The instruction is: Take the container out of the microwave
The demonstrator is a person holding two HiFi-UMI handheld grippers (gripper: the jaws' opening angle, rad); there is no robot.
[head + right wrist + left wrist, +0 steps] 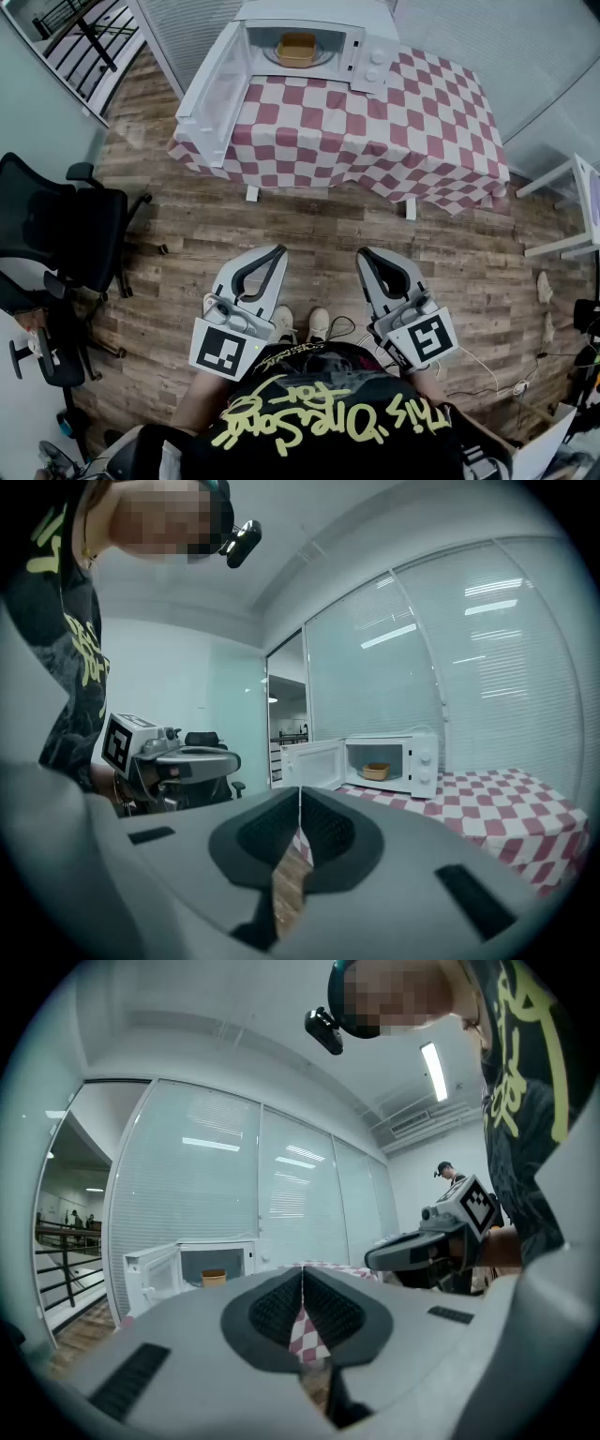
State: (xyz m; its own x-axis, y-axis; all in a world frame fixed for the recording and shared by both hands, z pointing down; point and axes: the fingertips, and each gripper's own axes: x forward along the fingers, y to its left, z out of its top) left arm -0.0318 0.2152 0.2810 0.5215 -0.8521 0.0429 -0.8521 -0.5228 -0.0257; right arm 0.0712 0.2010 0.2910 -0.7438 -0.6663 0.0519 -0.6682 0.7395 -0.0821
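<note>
Left gripper: you are holding the left gripper (278, 251) level at your waist, its jaws pressed together on nothing, tips pointing to 12 o'clock.
Right gripper: you are carrying the right gripper (365, 254) just beside it in the same way, clamped closed and empty.
Stance: you are standing well back from the checkered table (412, 141), so both tools are probably idling closed because nothing is within reach.
Microwave: the white microwave (373, 58) is sitting at 12 o'clock on the table's far side.
Door: the microwave door (217, 89) is hanging wide open toward 11 o'clock, leaving the cavity free for a straight reach.
Container: the tan container (296, 49) is resting inside the cavity, untouched.
Next: you are likely needing to step in and spread one pair of jaws.
</note>
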